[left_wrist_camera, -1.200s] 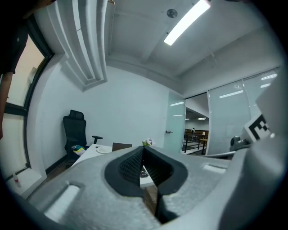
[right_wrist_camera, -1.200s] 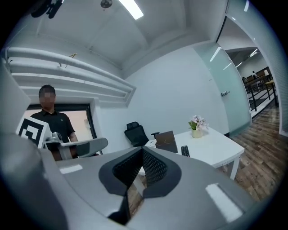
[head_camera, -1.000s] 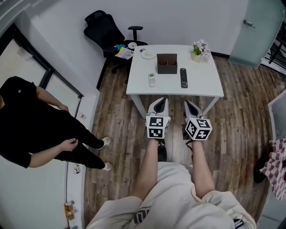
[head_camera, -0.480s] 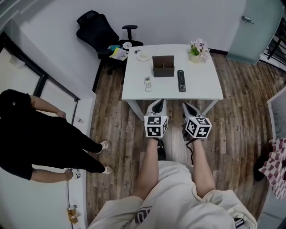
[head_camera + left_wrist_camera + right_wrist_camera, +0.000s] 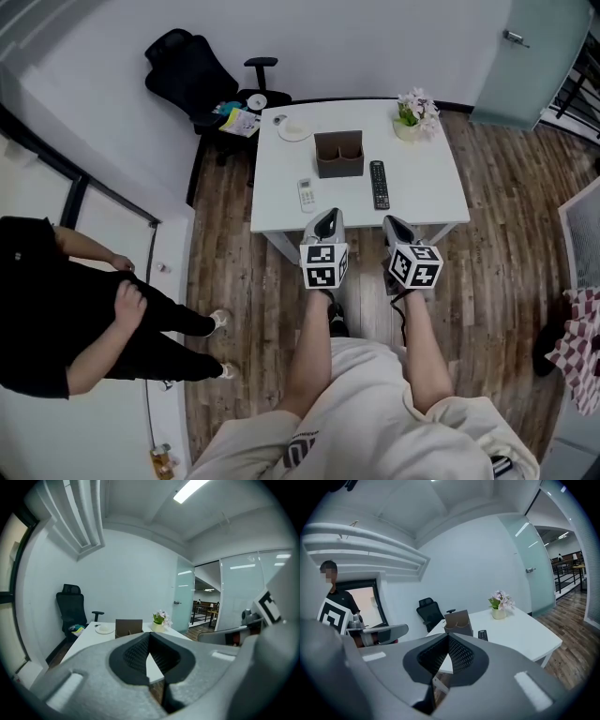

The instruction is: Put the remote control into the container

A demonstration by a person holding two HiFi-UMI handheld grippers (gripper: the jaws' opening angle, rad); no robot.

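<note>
On a white table (image 5: 422,183) a black remote control (image 5: 379,184) lies to the right of a brown two-compartment container (image 5: 338,154); a small white remote (image 5: 307,193) lies at the container's left front. My left gripper (image 5: 326,220) and right gripper (image 5: 394,226) hover side by side at the table's near edge, both shut and empty. The container (image 5: 128,627) shows in the left gripper view. In the right gripper view the container (image 5: 457,620) stands beyond the jaws, with the black remote (image 5: 483,634) just right of it.
A flower pot (image 5: 412,117) stands at the table's far right and a white plate (image 5: 293,129) at its far left. A black office chair (image 5: 192,75) is behind the table's left corner. A person in black (image 5: 66,305) stands at the left. A glass door (image 5: 534,56) is far right.
I have stepped nearer the table, so it sits lower in the head view and both grippers now reach its near edge. The person in black has shifted left and down.
</note>
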